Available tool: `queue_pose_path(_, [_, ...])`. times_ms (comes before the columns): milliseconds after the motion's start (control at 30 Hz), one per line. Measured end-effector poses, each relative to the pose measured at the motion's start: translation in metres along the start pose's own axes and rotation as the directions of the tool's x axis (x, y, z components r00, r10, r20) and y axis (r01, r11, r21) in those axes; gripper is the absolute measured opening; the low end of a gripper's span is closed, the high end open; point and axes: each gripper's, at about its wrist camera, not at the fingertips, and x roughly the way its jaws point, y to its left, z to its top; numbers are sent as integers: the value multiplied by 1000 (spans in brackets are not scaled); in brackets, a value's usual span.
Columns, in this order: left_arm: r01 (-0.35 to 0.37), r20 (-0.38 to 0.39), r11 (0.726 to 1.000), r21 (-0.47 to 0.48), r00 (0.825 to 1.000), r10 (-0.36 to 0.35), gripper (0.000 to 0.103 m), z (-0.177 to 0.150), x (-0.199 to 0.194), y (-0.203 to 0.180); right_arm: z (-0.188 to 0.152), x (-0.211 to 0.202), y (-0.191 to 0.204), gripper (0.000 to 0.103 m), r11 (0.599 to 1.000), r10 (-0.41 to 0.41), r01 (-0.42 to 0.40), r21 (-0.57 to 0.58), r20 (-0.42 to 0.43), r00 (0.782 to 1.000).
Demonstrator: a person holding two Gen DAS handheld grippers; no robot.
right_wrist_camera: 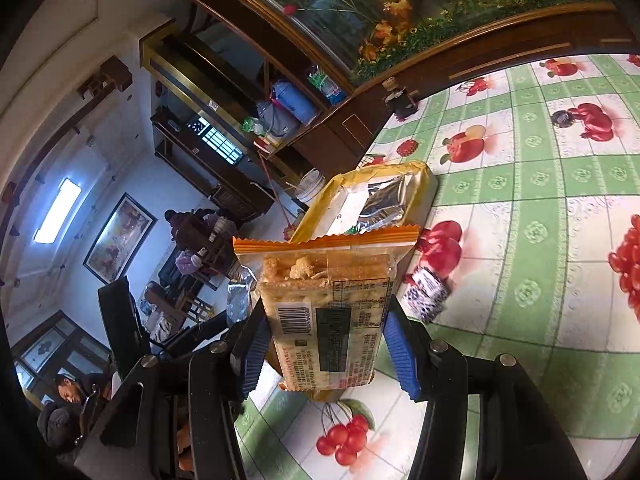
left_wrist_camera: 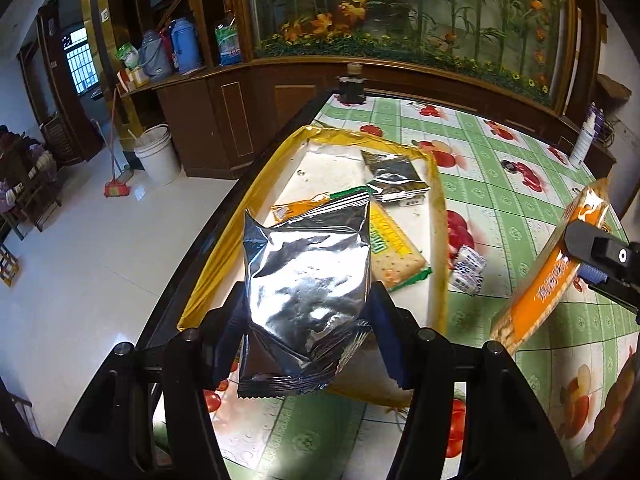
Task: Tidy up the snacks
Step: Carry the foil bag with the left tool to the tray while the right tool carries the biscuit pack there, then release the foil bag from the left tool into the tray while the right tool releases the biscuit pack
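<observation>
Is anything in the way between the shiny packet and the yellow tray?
Nothing visible blocks it. The left gripper holds the silver packet just above the near end of the yellow tray. Other snacks lie further in, like the cracker pack, but the near floor looks free.

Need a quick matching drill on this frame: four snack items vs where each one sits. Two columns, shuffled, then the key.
Items:
1. silver foil pouch
2. orange cracker pack
3. green-and-yellow cracker pack
4. small blue-and-white packet

Places:
A. loose on the tablecloth, outside the tray
B. held between the left gripper's fingers
C. lying flat in the yellow-rimmed tray
D. held between the right gripper's fingers

Pairs: 1-B, 2-D, 3-C, 4-A
</observation>
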Motion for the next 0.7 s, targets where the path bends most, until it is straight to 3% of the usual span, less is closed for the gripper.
queue_pose_path(267, [-12,-7,1000,-24,1000,12,58,6,9,18,19,30,13,54,1000,7,-7,-6,9,1000])
queue_pose_path(567, [112,-51,993,-25,992,-113,58,19,24,9,53,77,23,55,994,-92,93,-50,36,995])
queue_pose_path(700, [114,-79,993,1,990,-114,58,19,32,1,71,113,24,55,991,-114,114,-66,9,993])
